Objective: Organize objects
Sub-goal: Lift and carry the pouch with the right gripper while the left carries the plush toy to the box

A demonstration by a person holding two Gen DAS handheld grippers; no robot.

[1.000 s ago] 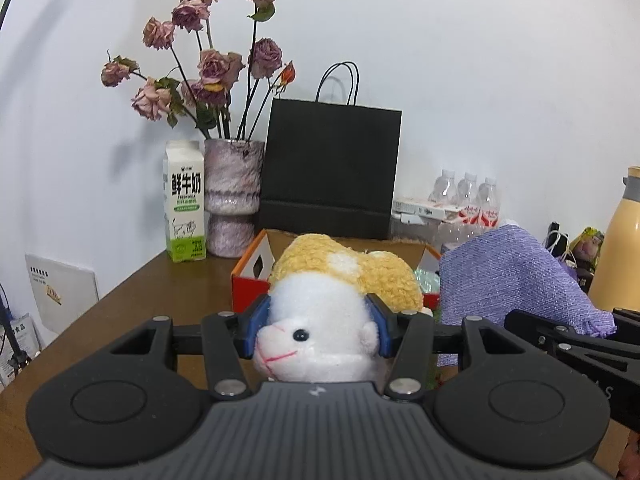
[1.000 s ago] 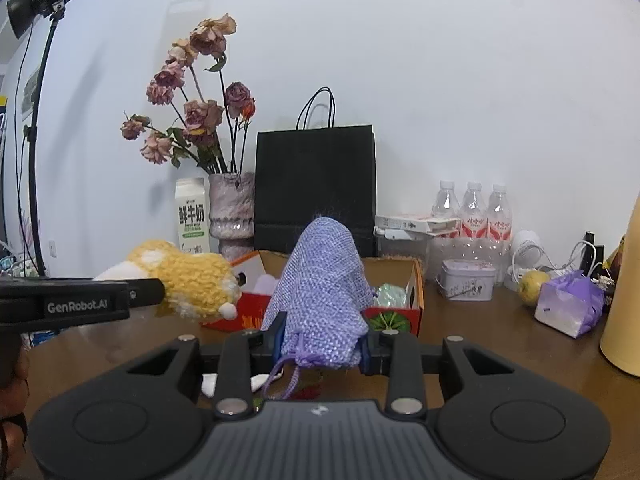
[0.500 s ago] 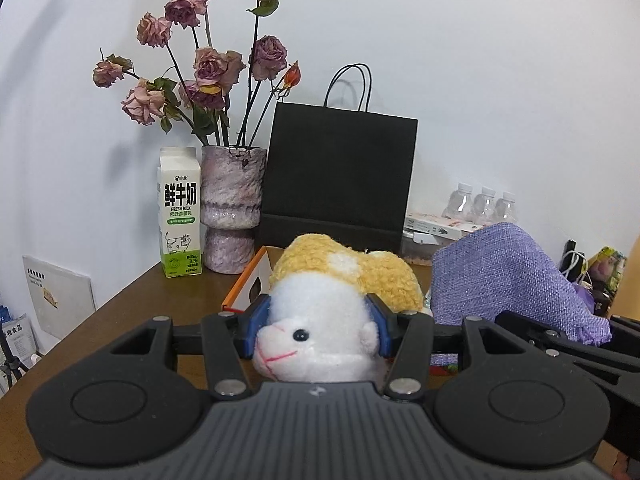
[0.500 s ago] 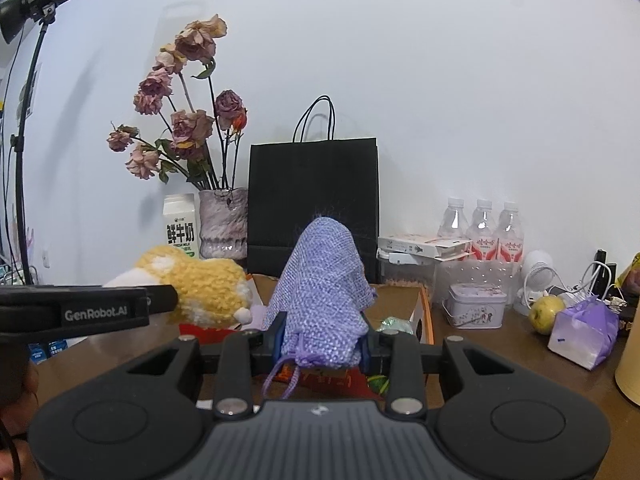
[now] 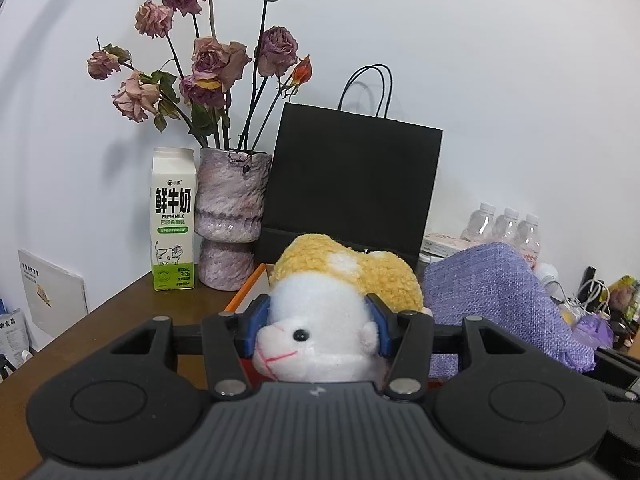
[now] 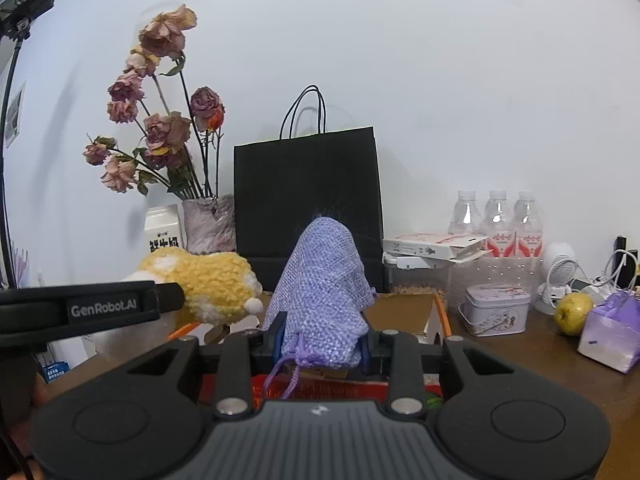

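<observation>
Left wrist view: the left claw is clamped on a plush toy, gripped at the head, apparently so the soft body cannot slip. It is held aloft above the worktop, over an orange-edged box. At 2 o'clock a purple pouch is seen. In the right wrist view the right claw is closed on that pouch near its drawstring mouth, likely to keep it shut. "FRESH MILK" is read on the milk carton at 10 o'clock; "GenRobot.AI" is printed on the other tool.
</observation>
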